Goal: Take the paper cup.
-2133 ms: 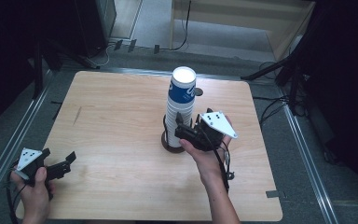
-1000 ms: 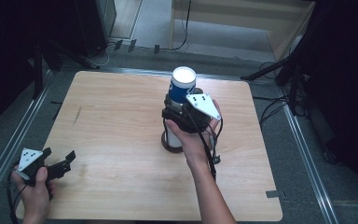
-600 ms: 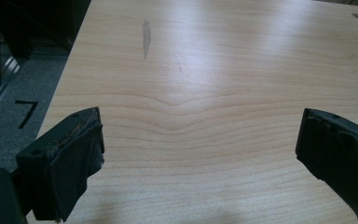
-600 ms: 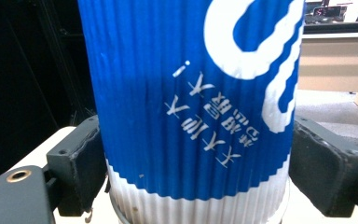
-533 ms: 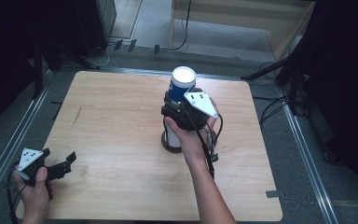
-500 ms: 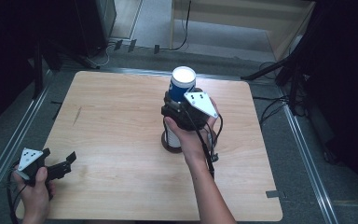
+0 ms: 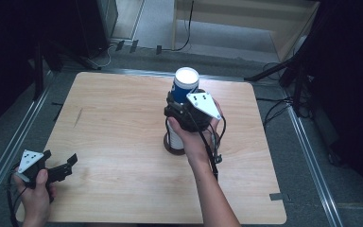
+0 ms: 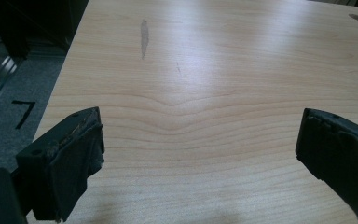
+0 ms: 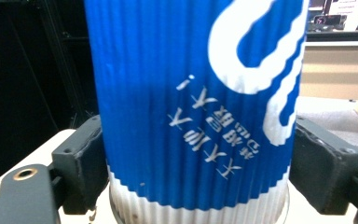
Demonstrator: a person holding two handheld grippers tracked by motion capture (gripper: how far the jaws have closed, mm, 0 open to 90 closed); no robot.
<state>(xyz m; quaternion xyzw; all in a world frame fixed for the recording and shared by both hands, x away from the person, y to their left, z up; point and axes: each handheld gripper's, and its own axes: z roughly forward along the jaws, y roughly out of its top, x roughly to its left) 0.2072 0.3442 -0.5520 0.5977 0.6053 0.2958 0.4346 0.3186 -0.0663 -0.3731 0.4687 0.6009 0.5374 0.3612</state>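
A tall stack of upturned paper cups (image 7: 172,139) stands near the middle of the wooden table (image 7: 113,123). The top cup (image 7: 185,82) is blue with white print. My right gripper (image 7: 179,100) is at that blue cup (image 9: 191,102). Its jaws have just been closing, and in the right gripper view both pads (image 9: 81,158) rest against the cup's ribbed sides. My left gripper (image 7: 59,158) is held at the table's front left corner. Its jaws have just been opening and stand wide apart (image 8: 198,154) over bare wood, with nothing between them.
A dark streak (image 8: 143,37) marks the table top ahead of the left gripper. Metal rails (image 7: 307,142) run along both sides of the table. Cables (image 7: 274,111) and a pale wooden unit (image 7: 246,23) lie on the floor behind it.
The right gripper has risen from low on the stack up to the blue top cup and has stayed there over the last second. The left hand has kept still.
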